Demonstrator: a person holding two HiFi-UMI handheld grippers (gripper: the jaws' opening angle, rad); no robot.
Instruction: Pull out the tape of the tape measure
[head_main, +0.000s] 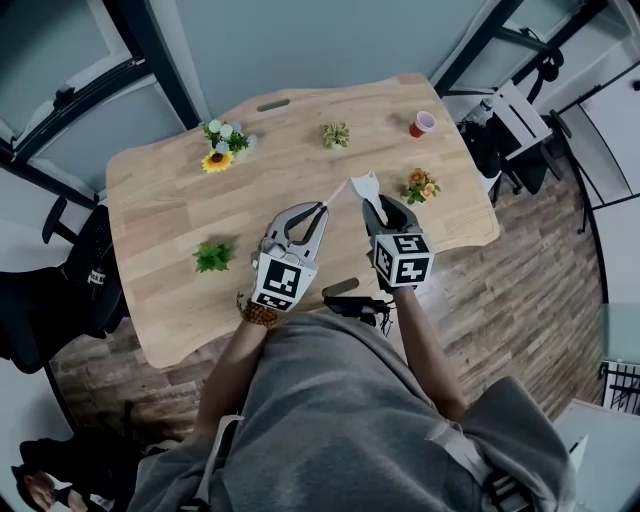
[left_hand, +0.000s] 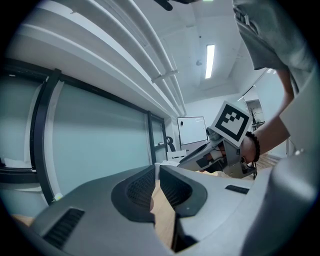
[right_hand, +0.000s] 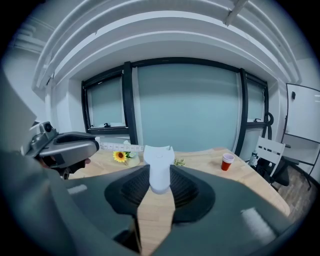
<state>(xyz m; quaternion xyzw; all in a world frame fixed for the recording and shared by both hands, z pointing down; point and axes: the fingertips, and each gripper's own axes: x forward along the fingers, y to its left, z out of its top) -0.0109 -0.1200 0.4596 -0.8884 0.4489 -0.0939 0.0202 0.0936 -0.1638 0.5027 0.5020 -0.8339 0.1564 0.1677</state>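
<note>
My left gripper (head_main: 321, 208) is clenched on the free end of the tape (right_hand: 114, 145), its pads all but meeting with only that thin strip between them. My right gripper (head_main: 379, 207) is grasping the white case (right_hand: 159, 167) of the tape measure, jaws standing wide around its lower body. I hold both in the air above the near middle of the wooden table (head_main: 170, 200), with the case on the right and the tape end just to its left.

The weakest point, I think, is my left hold. It sits at the very tips of the pads on something thin and slick, so a pull sharper than the spring allows could drag the end free and let the tape whip back into the case. The case is a risk too. It is smooth and rounded, and much of it stands out beyond my right pads, so a sideways tug could twist it or lever it out onto the table. If my hands part out of line with the case's mouth, the strip may also kink or scrape at the slot.

The case is small, glossy white plastic, narrow where I grip it and flaring to a wider top with two little corners. The tape is a narrow pale strip with fine dark markings. Only a short length is out, running fairly straight from the case's left side to my left gripper
</note>
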